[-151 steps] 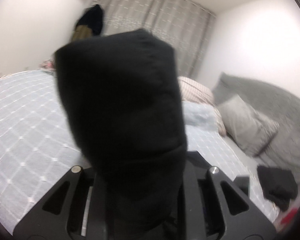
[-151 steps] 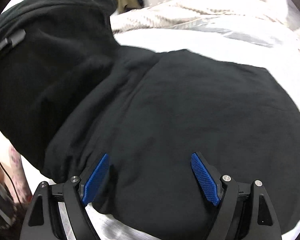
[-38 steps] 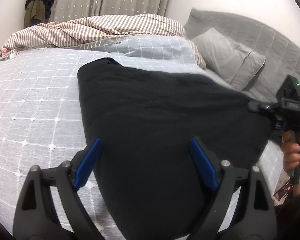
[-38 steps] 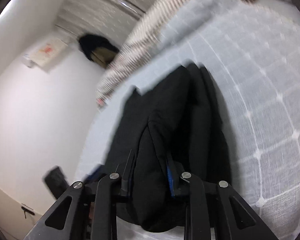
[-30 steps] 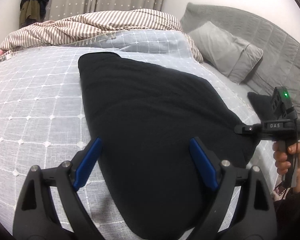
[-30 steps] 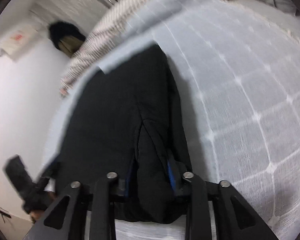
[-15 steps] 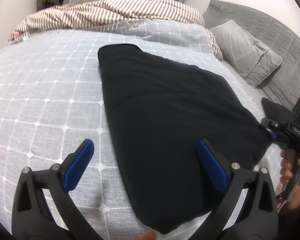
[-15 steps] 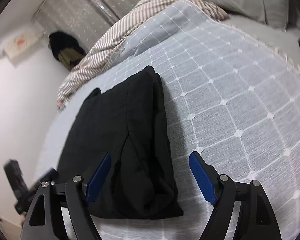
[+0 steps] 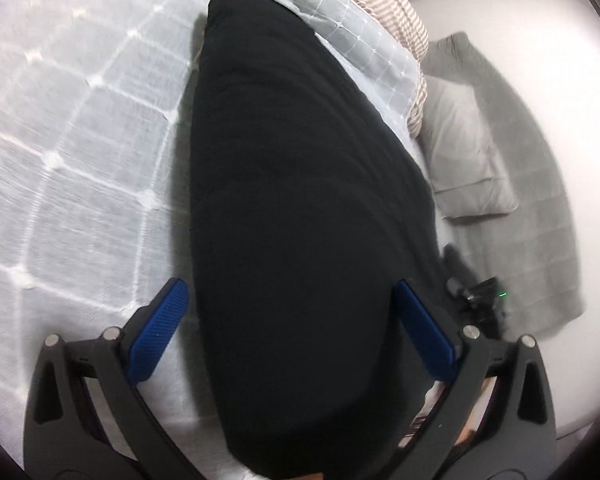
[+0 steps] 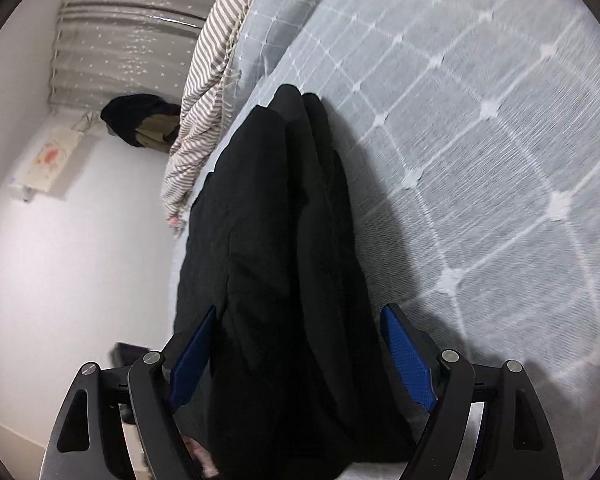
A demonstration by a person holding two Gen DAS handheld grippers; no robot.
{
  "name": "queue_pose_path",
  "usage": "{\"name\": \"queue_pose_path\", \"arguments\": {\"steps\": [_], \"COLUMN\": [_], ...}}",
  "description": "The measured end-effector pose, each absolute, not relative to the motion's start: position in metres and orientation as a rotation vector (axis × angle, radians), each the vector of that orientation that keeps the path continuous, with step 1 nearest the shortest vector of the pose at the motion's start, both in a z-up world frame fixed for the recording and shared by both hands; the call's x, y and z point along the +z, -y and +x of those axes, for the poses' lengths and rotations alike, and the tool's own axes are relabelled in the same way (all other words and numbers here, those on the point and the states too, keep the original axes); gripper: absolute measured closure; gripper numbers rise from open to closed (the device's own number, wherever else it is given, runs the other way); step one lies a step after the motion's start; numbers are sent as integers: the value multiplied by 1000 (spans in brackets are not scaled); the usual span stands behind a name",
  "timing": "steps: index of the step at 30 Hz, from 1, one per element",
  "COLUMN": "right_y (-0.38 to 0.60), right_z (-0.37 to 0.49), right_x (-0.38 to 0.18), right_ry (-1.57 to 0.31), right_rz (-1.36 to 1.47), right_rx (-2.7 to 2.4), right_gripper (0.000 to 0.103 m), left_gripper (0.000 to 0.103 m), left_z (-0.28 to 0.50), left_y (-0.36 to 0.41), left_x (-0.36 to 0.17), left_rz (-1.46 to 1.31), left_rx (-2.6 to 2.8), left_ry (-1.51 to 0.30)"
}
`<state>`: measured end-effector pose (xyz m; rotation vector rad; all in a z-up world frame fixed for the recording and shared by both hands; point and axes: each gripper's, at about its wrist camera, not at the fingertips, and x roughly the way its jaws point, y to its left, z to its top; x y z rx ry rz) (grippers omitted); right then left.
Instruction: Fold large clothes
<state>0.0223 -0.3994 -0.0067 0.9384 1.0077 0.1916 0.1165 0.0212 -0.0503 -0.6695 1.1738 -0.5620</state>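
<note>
A black garment [image 9: 300, 208], folded into a thick rectangle, lies on the grey-white quilted bed [image 9: 60, 140]. My left gripper [image 9: 292, 340] is open, its blue pads on either side of the garment's near end. My right gripper [image 10: 300, 356] is open too, its pads straddling the layered edge of the same garment [image 10: 284, 240] from the other side. The right gripper also shows in the left wrist view [image 9: 480, 300], blurred, at the garment's right edge.
A striped blanket [image 9: 384, 4] is bunched at the far end of the bed. A grey pillow [image 9: 464, 152] and a grey quilted cover [image 9: 540, 220] lie to the right. Dark clothes [image 10: 140, 120] hang by the curtain [image 10: 128, 40].
The right gripper let go of the garment's edge and opened. Both grippers have since tilted and moved in close, so the garment's ends now lie between their open pads.
</note>
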Motion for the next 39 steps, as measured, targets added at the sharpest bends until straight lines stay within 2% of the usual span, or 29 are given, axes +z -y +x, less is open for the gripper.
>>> {"name": "queue_pose_path", "arguments": {"steps": [7, 13, 17, 21, 24, 29, 35, 37, 39], "right_y": [401, 392, 379, 374, 358, 307, 243, 229, 215], "right_z": [37, 42, 50, 53, 58, 74, 98, 107, 120], "right_x": [-37, -38, -38, -29, -9, 23, 31, 23, -1], "right_ry": [-1050, -1038, -1035, -990, -919, -829, -775, -812, -925], "right_rz": [1028, 1007, 971, 984, 940, 832, 718, 677, 618], "right_rx": [265, 288, 310, 305, 339, 429, 516, 482, 401], "right_gripper": [20, 20, 24, 38, 43, 46, 47, 44, 42], "left_gripper": [1, 1, 13, 24, 28, 29, 29, 26, 22], "left_z": [128, 135, 131, 127, 129, 133, 135, 143, 151], "left_y": [-14, -13, -11, -12, -25, -69, -135, -152, -160], "left_x": [-71, -72, -60, -48, -37, -16, -5, -21, -45], "left_rz": [-784, -819, -778, -743, -752, -774, -736, -692, -666], "left_rx": [-623, -637, -588, -564, -562, -527, -505, -462, -377], "left_ry": [-1200, -1203, -1157, -1096, -1039, -921, -766, -793, -883]}}
